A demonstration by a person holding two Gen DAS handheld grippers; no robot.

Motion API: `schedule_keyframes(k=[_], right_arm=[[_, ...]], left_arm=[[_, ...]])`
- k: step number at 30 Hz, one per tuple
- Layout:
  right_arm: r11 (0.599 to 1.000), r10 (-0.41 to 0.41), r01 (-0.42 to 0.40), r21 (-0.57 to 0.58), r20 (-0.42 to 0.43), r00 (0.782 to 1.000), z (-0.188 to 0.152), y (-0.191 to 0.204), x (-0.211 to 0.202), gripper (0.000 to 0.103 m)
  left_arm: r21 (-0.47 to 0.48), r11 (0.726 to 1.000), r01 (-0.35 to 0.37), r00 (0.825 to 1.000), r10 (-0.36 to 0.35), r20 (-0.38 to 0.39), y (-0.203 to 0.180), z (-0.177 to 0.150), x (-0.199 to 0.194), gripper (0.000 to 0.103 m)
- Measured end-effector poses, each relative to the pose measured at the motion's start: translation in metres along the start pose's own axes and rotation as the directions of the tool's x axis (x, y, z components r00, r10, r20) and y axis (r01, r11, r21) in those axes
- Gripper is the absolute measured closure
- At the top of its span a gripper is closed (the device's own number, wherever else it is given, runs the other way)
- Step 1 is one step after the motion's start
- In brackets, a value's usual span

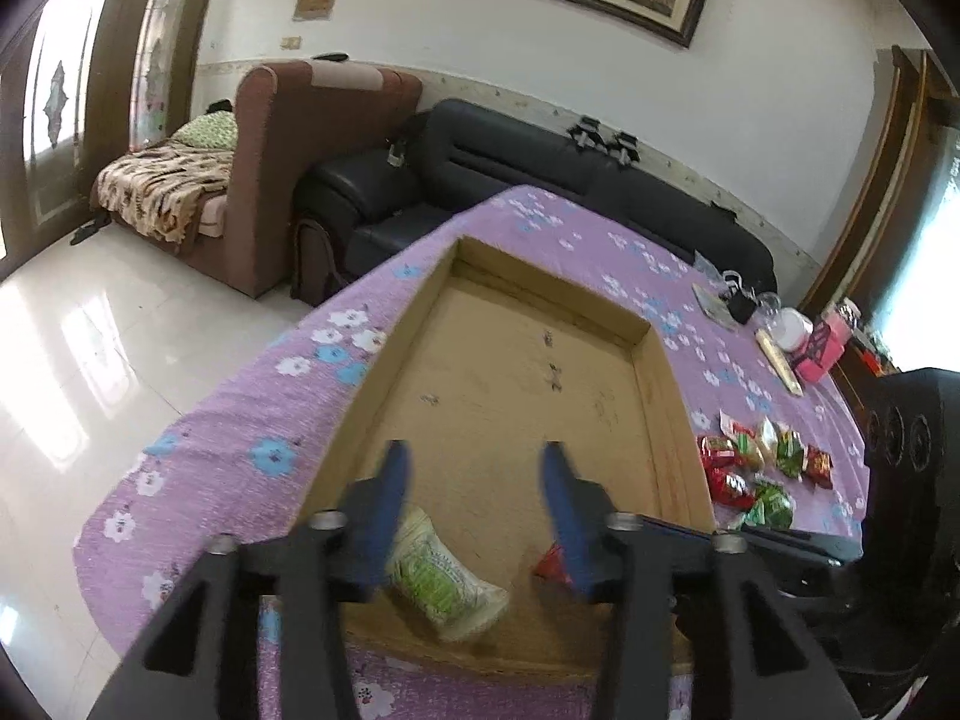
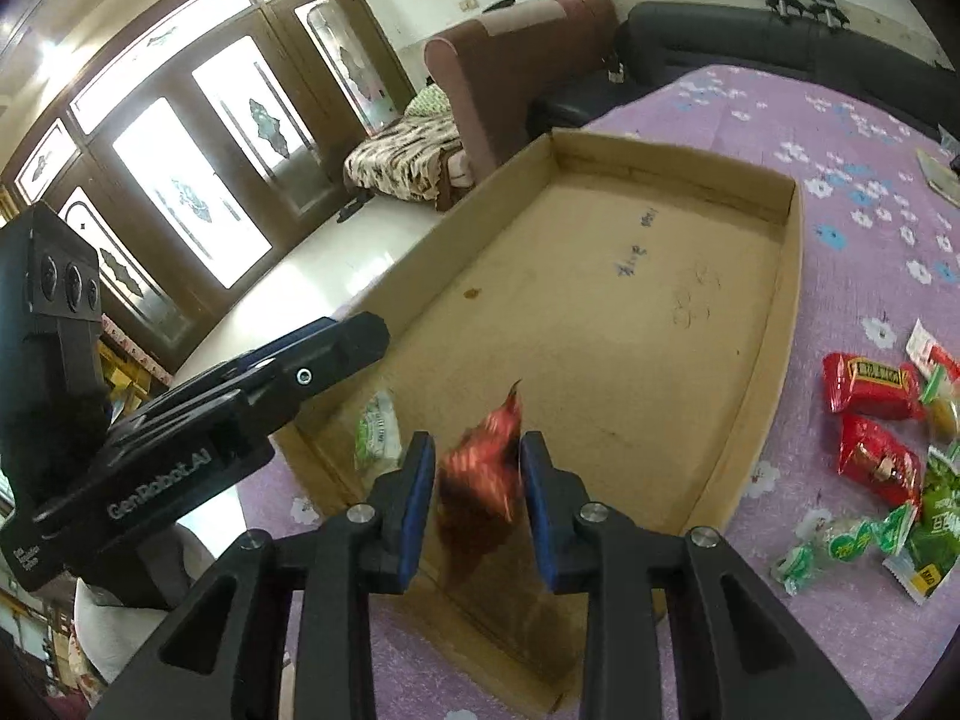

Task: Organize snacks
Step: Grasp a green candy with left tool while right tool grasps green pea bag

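Observation:
A shallow cardboard tray (image 1: 663, 414) (image 2: 791, 276) lies on the purple flowered tablecloth. My left gripper (image 1: 477, 468) (image 2: 360, 333) hangs open over the tray's near end. A green-and-white snack packet (image 1: 444, 579) (image 2: 378, 429) lies flat on the tray floor below it, partly behind the left finger and free of the pads. My right gripper (image 2: 477, 468) is shut on a red snack packet (image 2: 483, 468) (image 1: 549, 567), blurred, just above the tray's near edge. A pile of red and green snack packets (image 1: 756, 468) (image 2: 882, 450) lies on the cloth right of the tray.
A pink box (image 1: 825, 345), a white jar and small items sit at the table's far right. The table edge (image 1: 252, 372) drops to a tiled floor on the left. A black sofa (image 1: 540, 168) and a brown armchair (image 1: 264, 180) stand behind the table.

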State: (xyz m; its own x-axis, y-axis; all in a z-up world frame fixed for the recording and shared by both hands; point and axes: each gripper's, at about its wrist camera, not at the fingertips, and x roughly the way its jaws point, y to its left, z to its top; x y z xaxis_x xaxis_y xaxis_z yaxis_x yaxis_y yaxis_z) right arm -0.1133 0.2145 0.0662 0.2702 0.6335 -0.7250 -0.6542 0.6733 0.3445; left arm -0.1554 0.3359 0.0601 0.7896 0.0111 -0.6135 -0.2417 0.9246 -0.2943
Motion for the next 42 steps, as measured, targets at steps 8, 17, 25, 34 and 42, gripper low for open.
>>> schedule_keyframes(k=[8,17,25,34,42], right_arm=[[0.999,-0.046,0.043,0.019,0.143,0.989,0.004,-0.025,-0.066,0.065],[0.945,-0.3,0.27,0.185,0.162,0.94,-0.033,-0.135,-0.144,0.05],[0.936,-0.304,0.287,0.203,0.058,0.951,-0.057,-0.162,-0.109,0.051],[0.928,-0.267,0.255,0.272,0.005,0.964,-0.045,-0.175,-0.078,0.073],[0.9,-0.278,0.237,0.367,0.064,0.958,-0.059,-0.203,-0.105,0.075]], left_arm=[[0.017,0.999,0.028,0.997,-0.029,0.067,-0.015,0.008,-0.025,0.038],[0.114,0.987,0.111,0.991,-0.119,0.069,-0.064,0.003,-0.031,0.031],[0.295,0.931,0.215,0.976,-0.212,-0.043,-0.132,-0.019,-0.021,0.031],[0.426,0.865,0.266,0.96,-0.199,-0.195,-0.182,-0.051,0.011,0.031],[0.49,0.838,0.238,0.955,-0.111,-0.275,-0.208,-0.062,0.057,0.031]])
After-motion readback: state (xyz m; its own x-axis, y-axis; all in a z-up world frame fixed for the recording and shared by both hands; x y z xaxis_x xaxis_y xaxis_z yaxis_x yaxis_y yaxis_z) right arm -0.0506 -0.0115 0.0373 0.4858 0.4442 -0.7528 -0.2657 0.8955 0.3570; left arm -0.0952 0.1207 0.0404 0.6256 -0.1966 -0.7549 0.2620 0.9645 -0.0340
